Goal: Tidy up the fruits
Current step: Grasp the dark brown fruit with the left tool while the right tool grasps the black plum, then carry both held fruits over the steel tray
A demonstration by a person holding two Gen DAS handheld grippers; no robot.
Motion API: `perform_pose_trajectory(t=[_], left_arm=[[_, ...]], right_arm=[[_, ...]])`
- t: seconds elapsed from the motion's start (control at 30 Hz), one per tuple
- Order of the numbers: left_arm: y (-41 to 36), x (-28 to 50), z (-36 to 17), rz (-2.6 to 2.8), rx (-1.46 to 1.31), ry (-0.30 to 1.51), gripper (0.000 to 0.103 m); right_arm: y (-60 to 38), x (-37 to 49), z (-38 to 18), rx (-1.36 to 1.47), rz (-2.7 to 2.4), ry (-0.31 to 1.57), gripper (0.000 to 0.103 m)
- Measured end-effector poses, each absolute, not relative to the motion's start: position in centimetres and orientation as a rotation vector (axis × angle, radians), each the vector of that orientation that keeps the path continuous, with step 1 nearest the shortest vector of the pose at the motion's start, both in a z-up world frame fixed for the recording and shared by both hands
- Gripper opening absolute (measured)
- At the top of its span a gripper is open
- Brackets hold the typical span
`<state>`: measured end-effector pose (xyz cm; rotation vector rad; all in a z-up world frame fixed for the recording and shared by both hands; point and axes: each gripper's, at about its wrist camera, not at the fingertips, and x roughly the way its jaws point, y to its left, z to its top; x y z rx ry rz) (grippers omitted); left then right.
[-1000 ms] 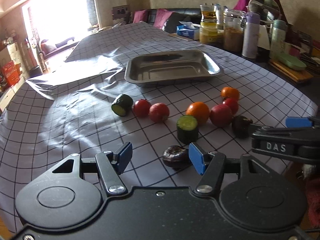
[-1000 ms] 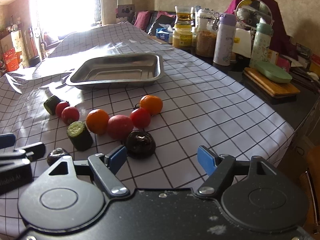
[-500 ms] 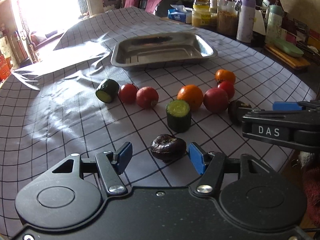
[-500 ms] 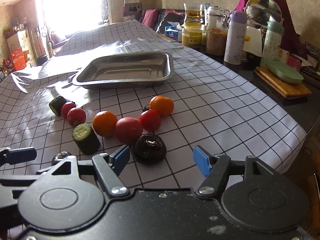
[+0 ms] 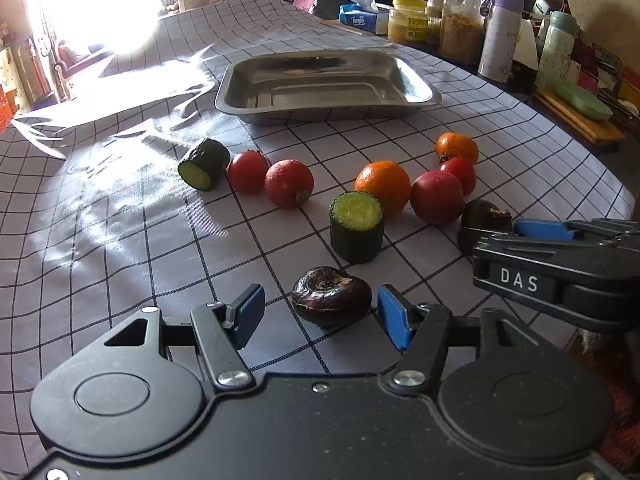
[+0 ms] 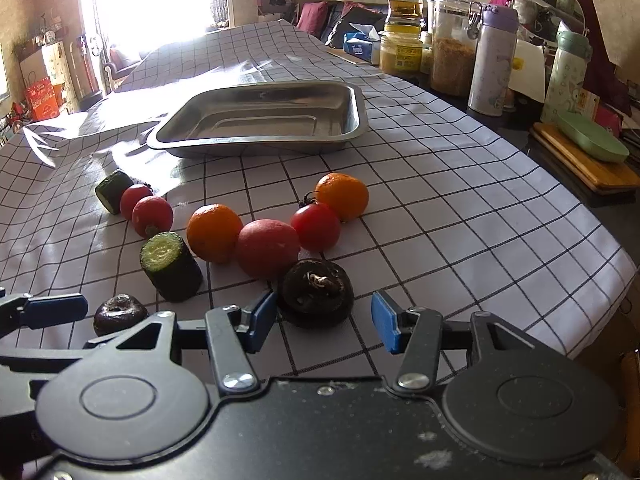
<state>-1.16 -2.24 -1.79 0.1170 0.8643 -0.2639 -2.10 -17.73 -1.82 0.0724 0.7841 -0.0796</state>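
Ahead, a steel tray (image 5: 416, 90) sits empty beyond scattered fruit. Left gripper (image 5: 322, 314) gapes wide around a dark wrinkled fruit (image 5: 331, 295); right gripper (image 6: 324, 320) gapes around another (image 6: 316, 292). Both look soft, light, probably bruisable: pinch gently across their widest sides.

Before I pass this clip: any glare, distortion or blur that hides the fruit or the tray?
Left wrist view: window blown out, glare streaks on the tablecloth, fisheye bends the grid; the dark fruit and metal tray stay sharp. Right wrist view: same blown-out window, bright patch left of the tray; dark fruit clear, specks on the gripper body.
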Motion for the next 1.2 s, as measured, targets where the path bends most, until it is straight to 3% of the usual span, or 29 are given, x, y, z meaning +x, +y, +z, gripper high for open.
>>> perform_pose_trajectory(t=[0.27,0.57,0.67,0.73,1.2], left_arm=[[-2.5,-0.7,-1.9,-0.269,0.122,0.881,0.065],[-2.7,-0.2,-2.1,-0.271,0.132,0.896,0.064],[-2.7,-0.1,-2.1,-0.276,0.133,0.905,0.061],[-2.7,0.0,-2.1,-0.292,0.135,0.913,0.05],[-1.8,2.4,-0.6,-0.392,0.069,1.068,0.05]], right_arm=[[-21.6,-1.6,-2.3,0.332,0.037,0.794,0.048],[-19.5,-1.4,-2.0,0.167,0.0,0.819,0.046],[-19.1,-1.2,-1.9,0.123,-0.014,0.82,0.046],[-18.9,-1.2,-1.9,0.101,-0.021,0.821,0.046],[-19.1,-1.2,-0.4,0.026,-0.01,0.857,0.045]])
